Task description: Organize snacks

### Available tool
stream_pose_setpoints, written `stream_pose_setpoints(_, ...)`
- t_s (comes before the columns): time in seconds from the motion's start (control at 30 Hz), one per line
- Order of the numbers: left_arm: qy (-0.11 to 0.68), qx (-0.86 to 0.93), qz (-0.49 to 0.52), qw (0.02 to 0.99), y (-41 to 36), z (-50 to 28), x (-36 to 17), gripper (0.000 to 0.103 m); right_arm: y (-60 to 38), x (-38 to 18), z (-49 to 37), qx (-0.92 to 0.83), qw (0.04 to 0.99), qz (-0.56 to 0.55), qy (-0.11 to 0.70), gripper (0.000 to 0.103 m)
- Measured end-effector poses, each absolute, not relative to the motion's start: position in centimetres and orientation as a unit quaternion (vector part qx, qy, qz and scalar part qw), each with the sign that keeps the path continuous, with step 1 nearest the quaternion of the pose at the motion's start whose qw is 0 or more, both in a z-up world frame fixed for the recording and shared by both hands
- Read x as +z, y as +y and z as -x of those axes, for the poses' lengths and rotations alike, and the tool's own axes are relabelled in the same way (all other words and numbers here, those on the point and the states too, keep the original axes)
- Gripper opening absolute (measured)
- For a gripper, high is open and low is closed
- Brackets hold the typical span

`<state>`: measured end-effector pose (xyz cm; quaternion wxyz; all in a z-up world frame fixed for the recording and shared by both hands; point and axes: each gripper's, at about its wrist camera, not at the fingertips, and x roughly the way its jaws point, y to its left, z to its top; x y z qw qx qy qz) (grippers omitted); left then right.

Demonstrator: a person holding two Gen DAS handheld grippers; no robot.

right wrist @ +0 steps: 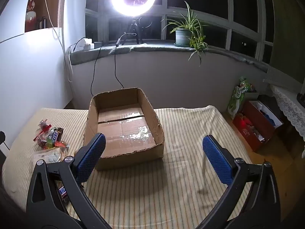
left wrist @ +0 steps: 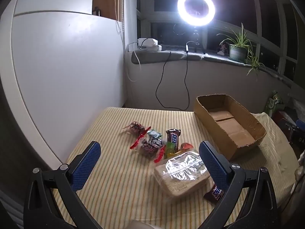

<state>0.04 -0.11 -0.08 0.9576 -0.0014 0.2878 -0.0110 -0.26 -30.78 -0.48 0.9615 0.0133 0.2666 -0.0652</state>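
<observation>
A pile of snacks lies on the striped cloth: a brown Snickers bar (left wrist: 172,137), red-wrapped candies (left wrist: 147,146), a green candy (left wrist: 171,148) and a clear pack of crackers (left wrist: 182,171). A second Snickers bar (left wrist: 214,191) lies by the right finger. My left gripper (left wrist: 149,150) hovers open above the pile, nothing between its fingers. An empty cardboard box (right wrist: 124,127) stands to the right of the snacks. My right gripper (right wrist: 153,143) is open in front of the box, holding nothing. The pile (right wrist: 50,137) shows at its left, and the second bar (right wrist: 63,191) under its left finger.
A striped cloth (right wrist: 181,171) covers the table. A white wall (left wrist: 66,76) runs along the left. A ring light (left wrist: 196,7), cables and a potted plant (right wrist: 183,36) stand on the windowsill behind. Bags and a red box (right wrist: 253,126) sit on the floor at right.
</observation>
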Motion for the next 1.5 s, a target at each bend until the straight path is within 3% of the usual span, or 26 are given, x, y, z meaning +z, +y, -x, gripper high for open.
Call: stream_pose_setpoints(1.5,0.274,-0.009,0.002,0.962,-0.2,0.1,0.1,0.102,-29.8,-0.4,0.7,-0.059,0.964,-0.011,0.258,0.103)
